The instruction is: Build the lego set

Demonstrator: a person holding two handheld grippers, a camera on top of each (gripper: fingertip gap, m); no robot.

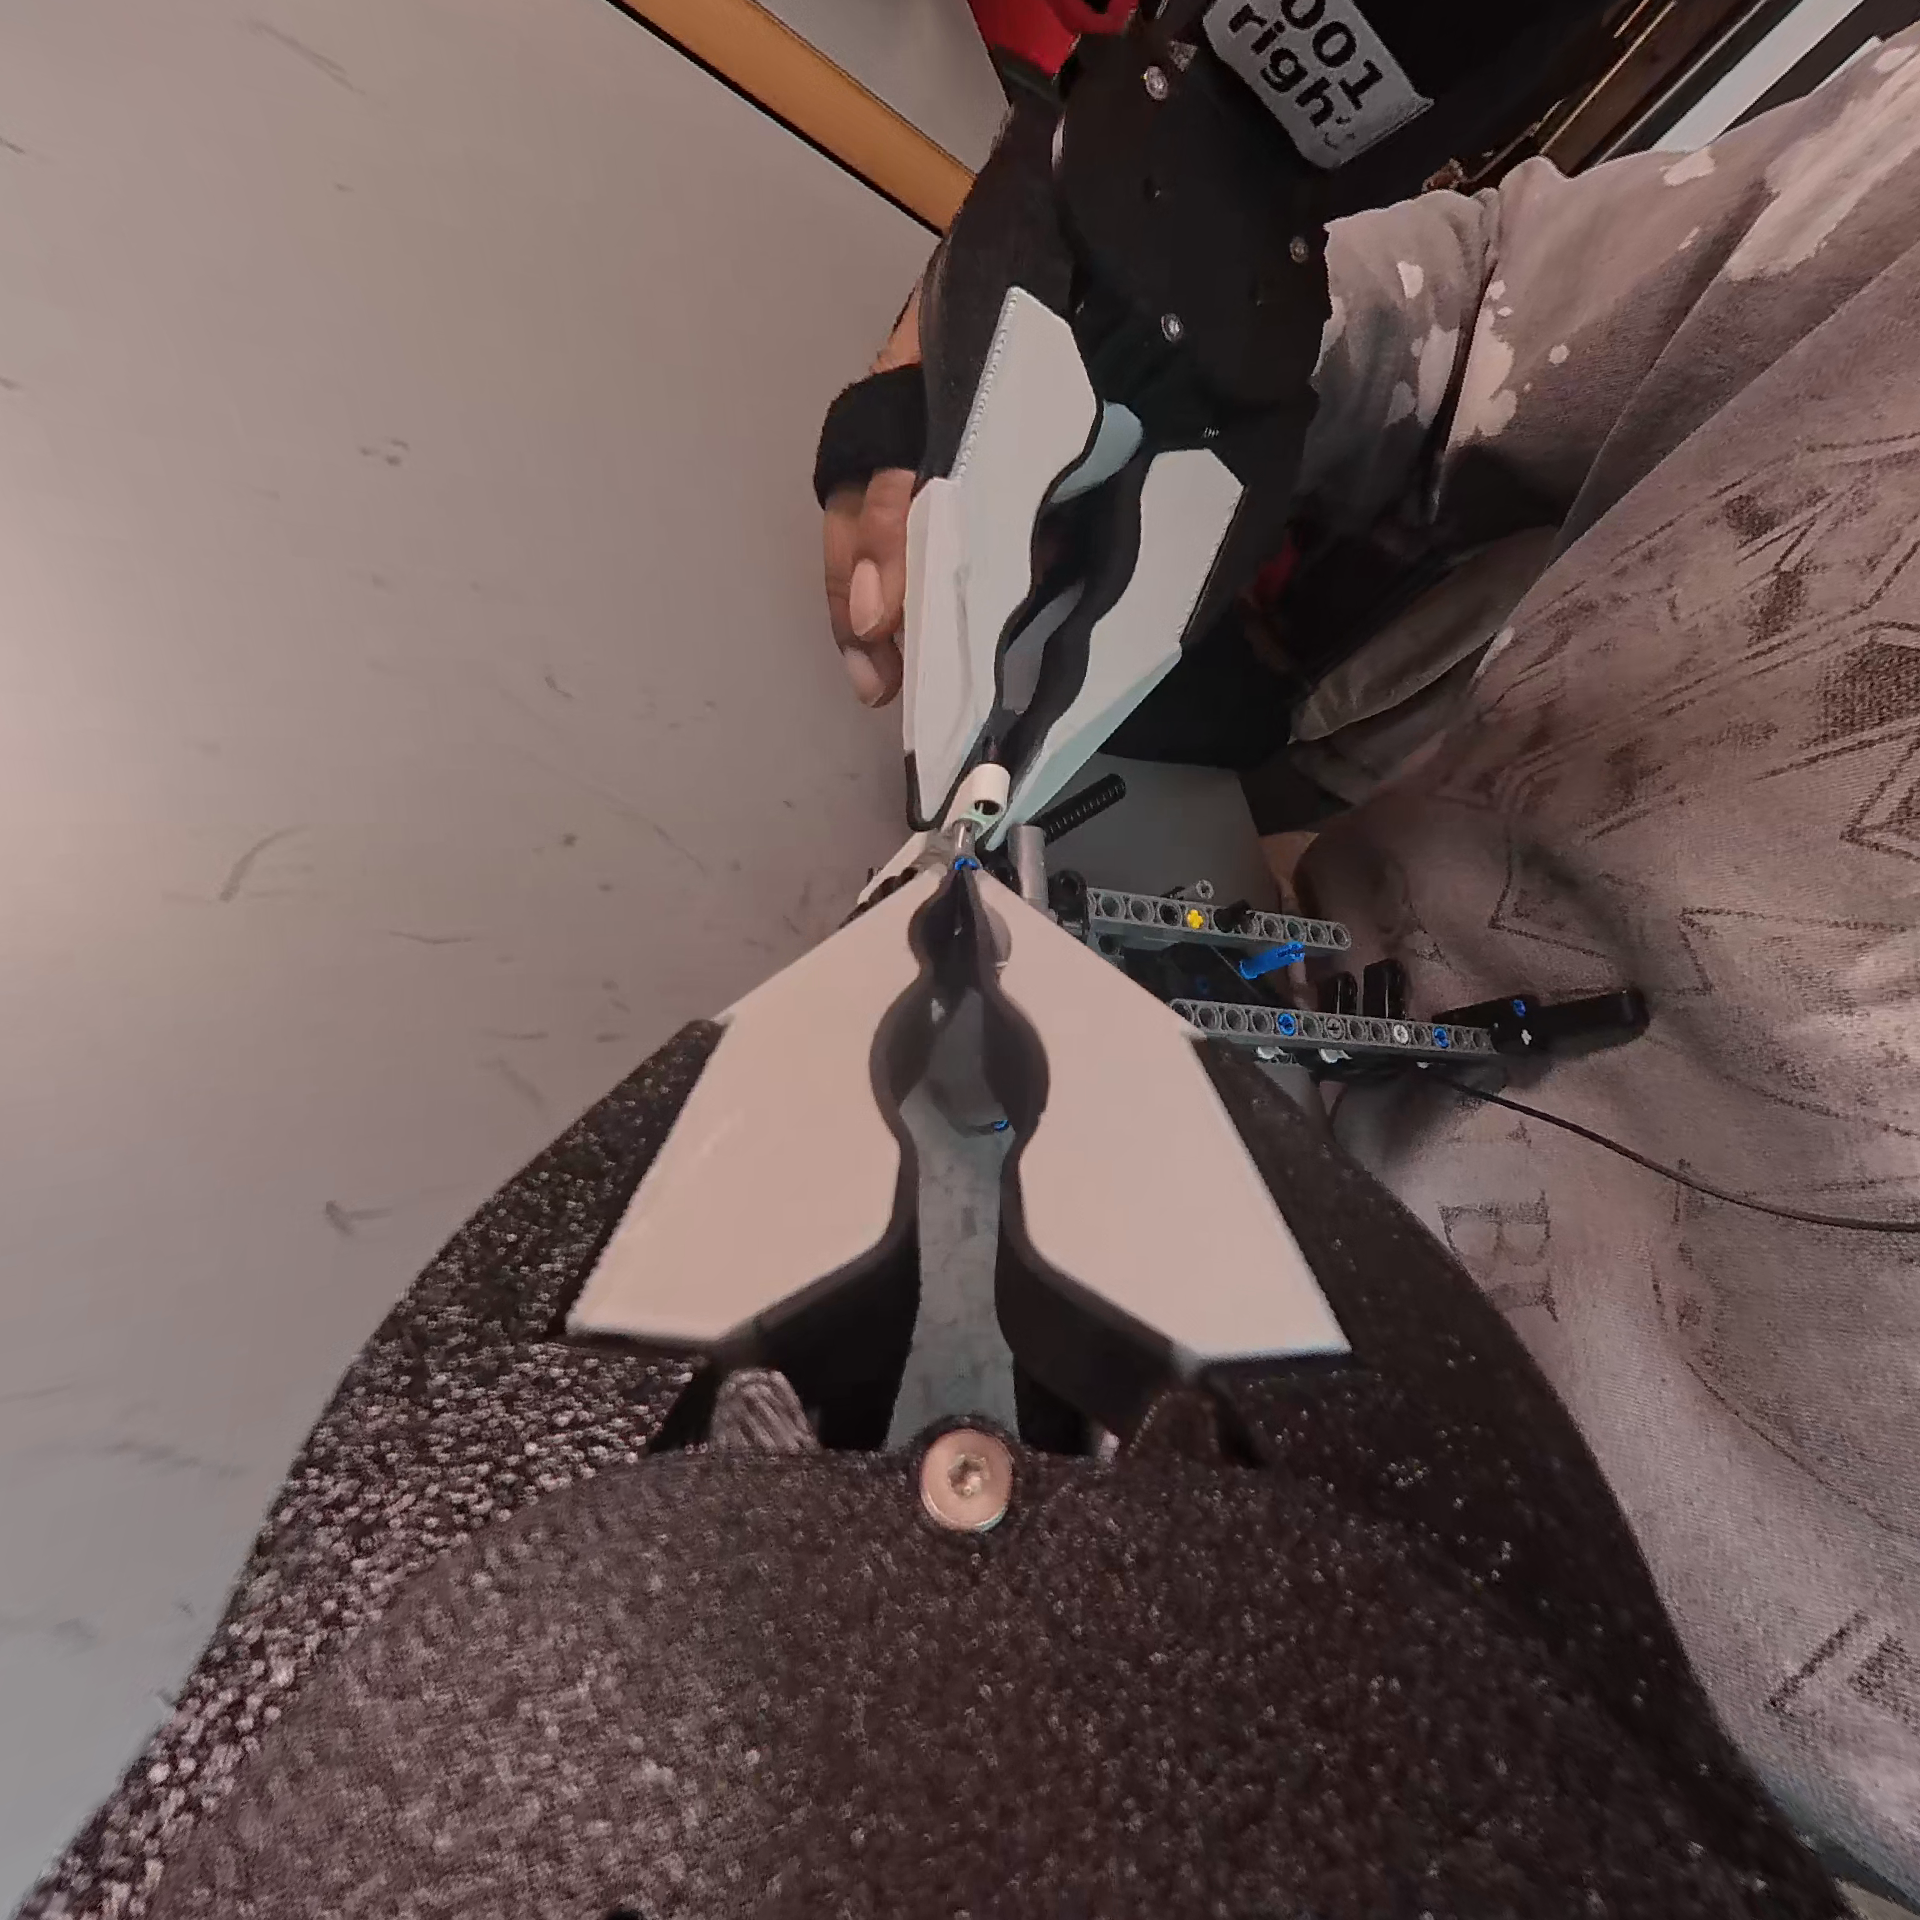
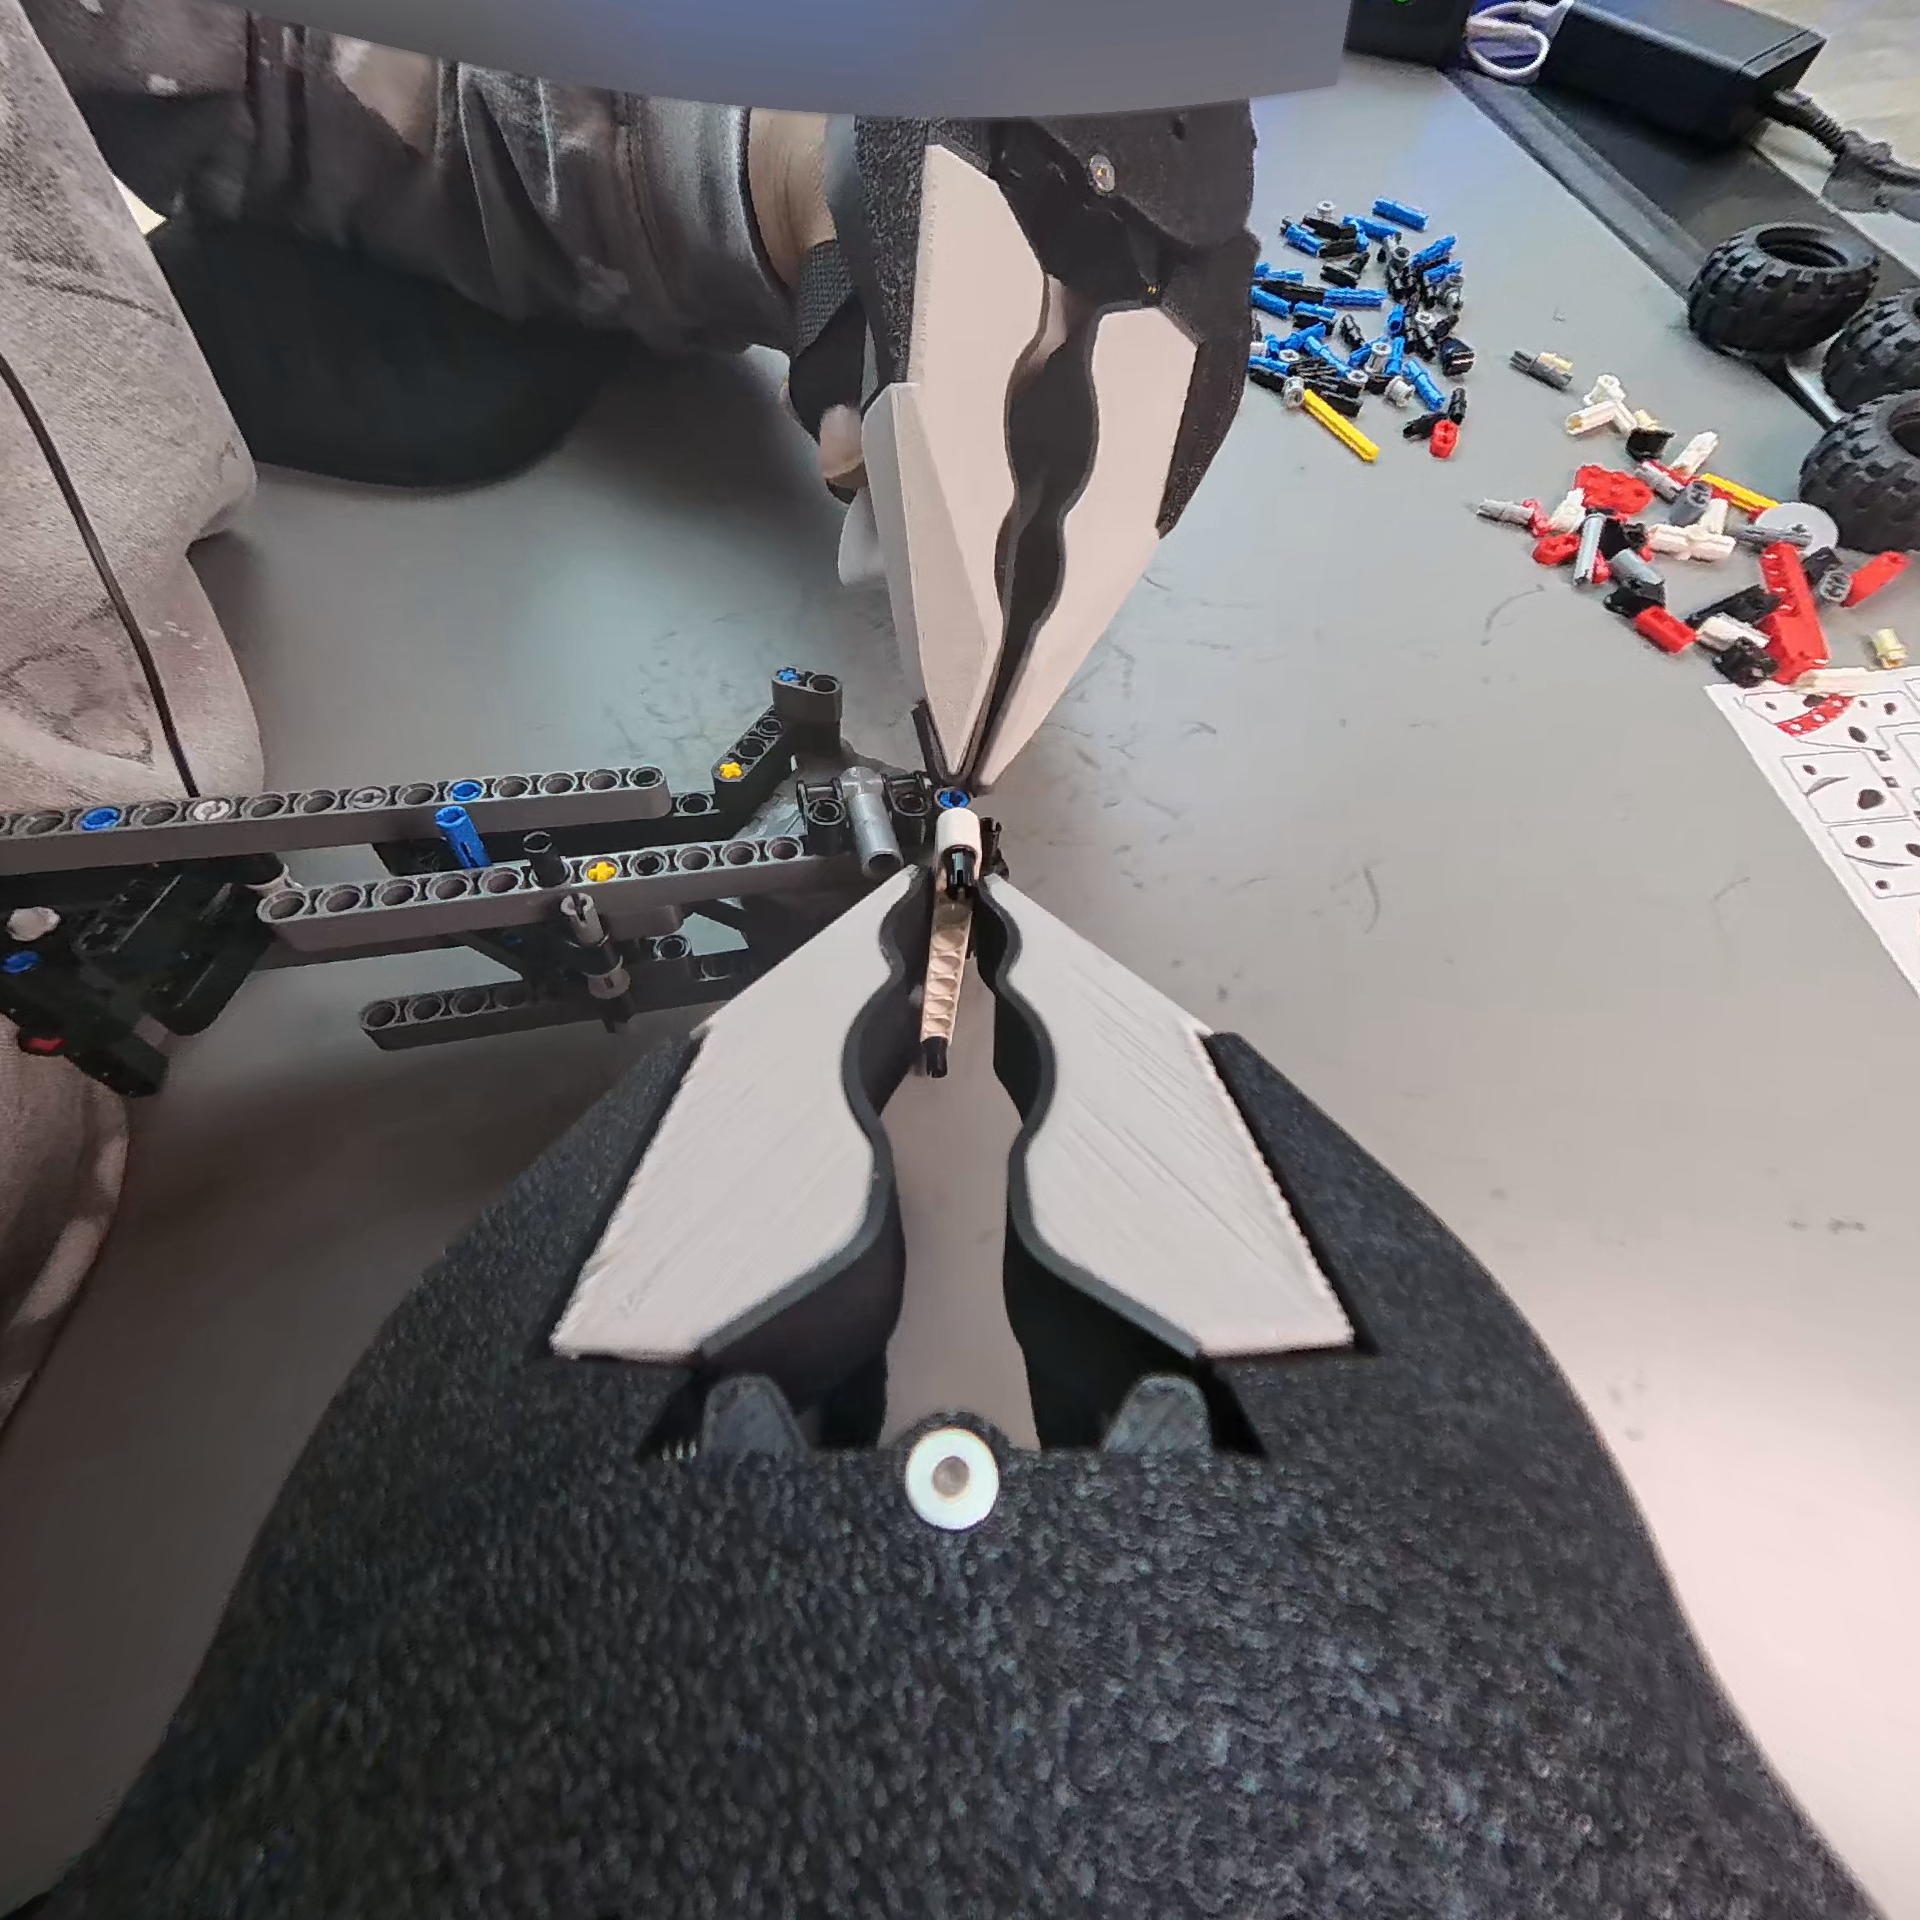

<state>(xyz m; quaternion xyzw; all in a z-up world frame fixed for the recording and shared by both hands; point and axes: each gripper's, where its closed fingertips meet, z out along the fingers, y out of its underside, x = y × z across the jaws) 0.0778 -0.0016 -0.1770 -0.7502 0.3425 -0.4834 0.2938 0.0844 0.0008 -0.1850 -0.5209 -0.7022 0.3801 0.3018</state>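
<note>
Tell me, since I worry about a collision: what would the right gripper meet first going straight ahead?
Likely the left gripper, whose closed tips sit just beyond the white-tipped piece held by the right gripper, at the frame end. Depth is uncertain.

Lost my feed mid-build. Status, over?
Right gripper shut on white-tipped axle piece, meeting left gripper tip to tip. Left shut at end of grey frame. Nothing between them.

At the left of my right wrist view, the half-built lego chassis (image 2: 436,883) lies flat on the grey table: long dark grey holed beams side by side, studded with blue, yellow and black pins. At frame centre, a slim tan axle piece (image 2: 948,961) with a white bush meets its end.
</note>
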